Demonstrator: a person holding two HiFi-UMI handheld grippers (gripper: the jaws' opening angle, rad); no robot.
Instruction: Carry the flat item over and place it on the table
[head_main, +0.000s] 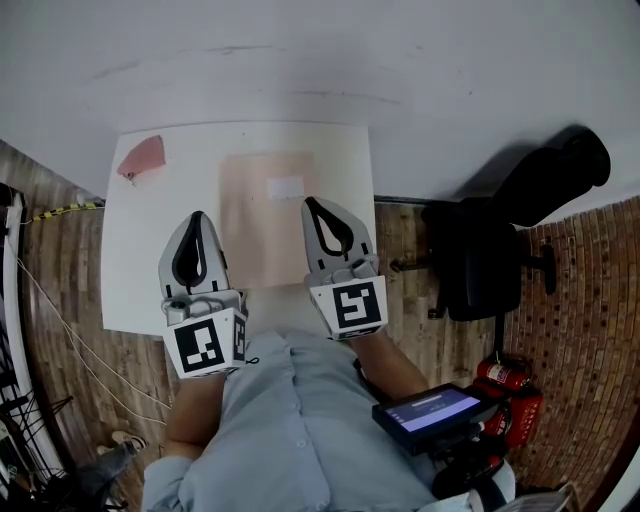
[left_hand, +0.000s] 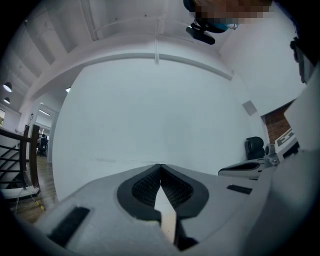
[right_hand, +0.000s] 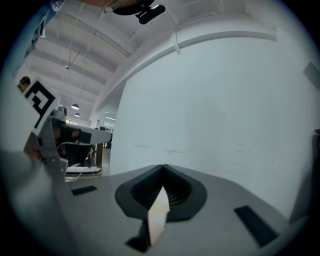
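Pale peach and paper-thin, the flat item (head_main: 265, 215) stretches over the middle of the white surface (head_main: 140, 260), held at both near corners. The left claw (head_main: 197, 218) is pinched together on the left corner, with the sheet showing edge-on between its ribbed pads. The right claw (head_main: 312, 203) is clamped on the right corner in the same way. Whether the sheet's far edge touches the surface is hard to tell from above. A pink scrap (head_main: 142, 158) lies near the far left corner, well apart from the sheet. A black office chair (head_main: 480, 265) stands to the right of the surface.
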